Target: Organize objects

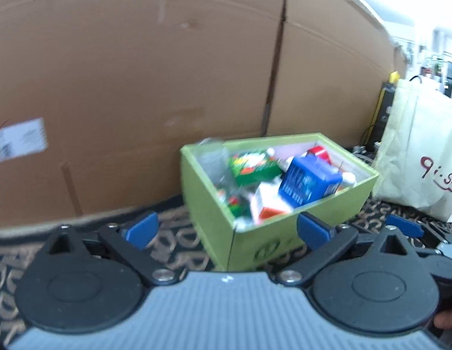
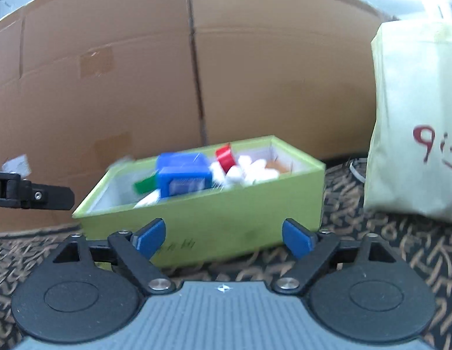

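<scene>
**Both hand-held grippers stand wide in front of the filled green box**

The green box sits on a dark patterned carpet, close against a wall of big cardboard cartons. It is open at the top and packed with small goods: a blue carton, a green packet, a white and orange carton, something with a red top, and white pieces heaped toward the right end. Blur hides the print on them.

The left hand-held gripper is spread wide, its blue pads on either side of the box's near corner, nothing between them. The right hand-held gripper is also spread wide and empty, facing the box's long side, short of it. A pale cloth bag with red lettering stands just right of the box. A fingertip shows at the left gripper's lower right edge.
</scene>
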Motion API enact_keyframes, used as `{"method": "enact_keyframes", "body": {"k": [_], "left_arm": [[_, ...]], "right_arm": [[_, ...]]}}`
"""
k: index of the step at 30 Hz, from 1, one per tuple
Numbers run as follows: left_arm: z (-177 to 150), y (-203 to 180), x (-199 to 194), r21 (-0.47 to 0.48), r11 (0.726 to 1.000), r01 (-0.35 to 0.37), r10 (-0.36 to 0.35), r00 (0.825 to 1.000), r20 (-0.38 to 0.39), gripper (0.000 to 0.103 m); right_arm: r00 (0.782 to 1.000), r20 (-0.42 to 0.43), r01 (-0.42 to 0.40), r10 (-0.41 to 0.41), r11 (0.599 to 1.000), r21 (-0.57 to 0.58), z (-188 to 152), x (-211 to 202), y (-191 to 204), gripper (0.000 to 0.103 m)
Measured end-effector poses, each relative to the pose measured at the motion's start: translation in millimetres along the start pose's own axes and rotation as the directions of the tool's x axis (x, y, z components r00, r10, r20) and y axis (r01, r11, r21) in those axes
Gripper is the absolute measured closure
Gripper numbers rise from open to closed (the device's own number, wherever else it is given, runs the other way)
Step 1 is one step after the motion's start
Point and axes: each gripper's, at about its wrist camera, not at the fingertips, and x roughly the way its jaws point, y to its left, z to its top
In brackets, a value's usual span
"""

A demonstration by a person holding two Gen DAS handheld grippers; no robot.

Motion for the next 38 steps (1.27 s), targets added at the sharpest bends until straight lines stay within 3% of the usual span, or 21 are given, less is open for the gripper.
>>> {"method": "enact_keyframes", "body": {"k": [6,13,22,29,38], "left_arm": [[-26,7,-44,-0.037,0.996,-0.084,0.08,0.992,-0.094,0.0],[-49,-12,-84,-0.031,0.978,-0.208,0.204,0.974,-0.099,0.0],[-61,-29,-115,-0.055,0.975,-0.214,0.207,0.972,-0.109,0.0],[-68,-33,-112,-0.043,0.968,-0.248,0.24,0.961,-0.14,0.0],[-72,-29,-113,-0.046,0.972,-0.232,0.223,0.963,-0.153,0.0]], "right_arm": [[0.998,-0.051,-0.026,0.021,0.995,-0.098,-11,-43,28,0.009],[0.997,-0.05,0.047,-0.056,0.987,-0.153,-11,-84,32,0.006],[0.995,-0.034,0.086,-0.094,0.981,-0.172,-11,-116,29,0.004],[0.993,-0.05,0.093,-0.103,0.98,-0.175,-15,-118,29,0.004],[0.994,-0.064,0.071,-0.084,0.981,-0.18,-18,-115,35,0.004]]}}
